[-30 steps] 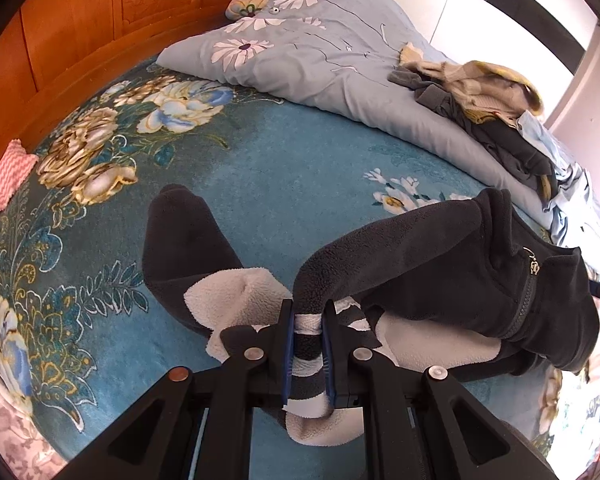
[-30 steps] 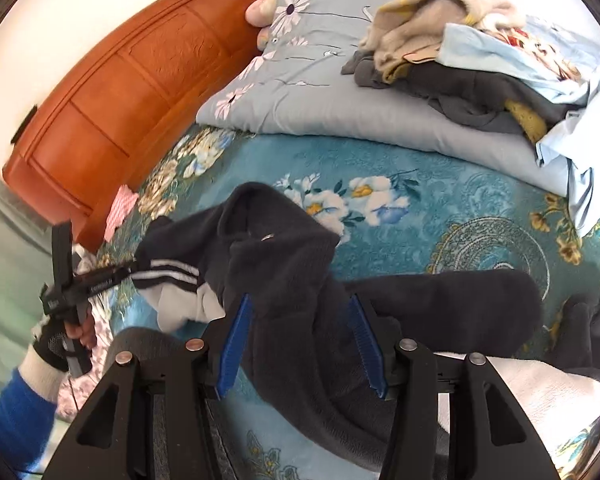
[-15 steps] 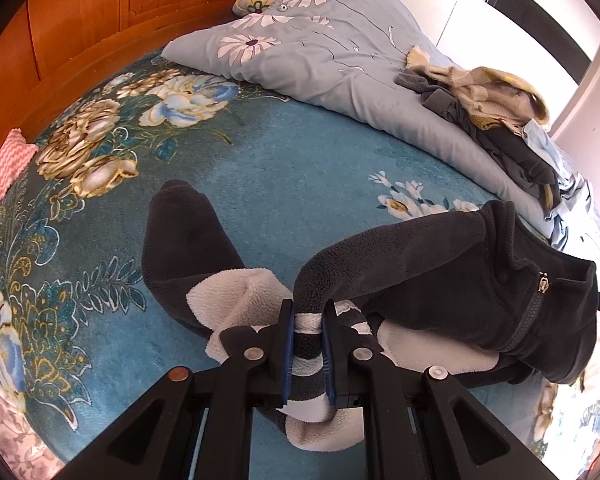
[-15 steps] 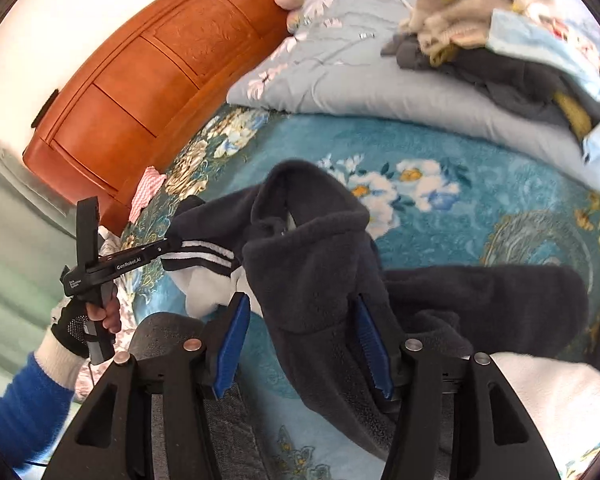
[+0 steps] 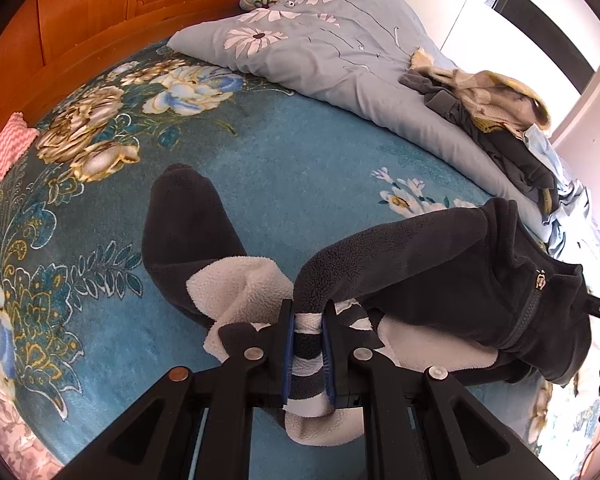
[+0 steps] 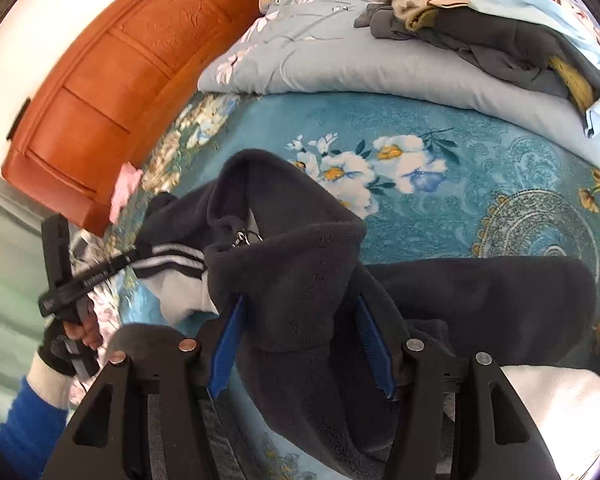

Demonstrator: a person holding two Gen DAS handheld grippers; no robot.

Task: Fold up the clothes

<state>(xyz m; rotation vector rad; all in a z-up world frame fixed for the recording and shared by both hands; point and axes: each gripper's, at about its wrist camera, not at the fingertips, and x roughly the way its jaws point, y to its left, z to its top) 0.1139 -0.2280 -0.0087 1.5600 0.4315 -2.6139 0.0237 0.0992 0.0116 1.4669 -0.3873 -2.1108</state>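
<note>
Jacket: dark fleece jacket with white lining, held up between both grippers over the teal floral bedspread.
Left gripper: left gripper pressed together on the striped cuff; cuff sits dead centre between the blue pads.
Right gripper: right gripper has its fingers spread wide with a thick bunch of fleece near the collar between them; the pads look to be bearing on the fabric, but I can't tell if it's truly clamped or just draped.
Long axis: sleeve runs from the cuff toward 2 o'clock in the left wrist view, ending at the zipper pull.
Slack side: other sleeve lies flat on the bedspread at 10 o'clock from the left gripper, touching it.
Nearer hand: left is nearer that loose sleeve; right is nearer the collar.
Next move (judgement): carry the cuff across toward the collar, along the 2 o'clock line.
Clutter: clothes pile on the grey pillow, 1 o'clock, well apart.
</note>
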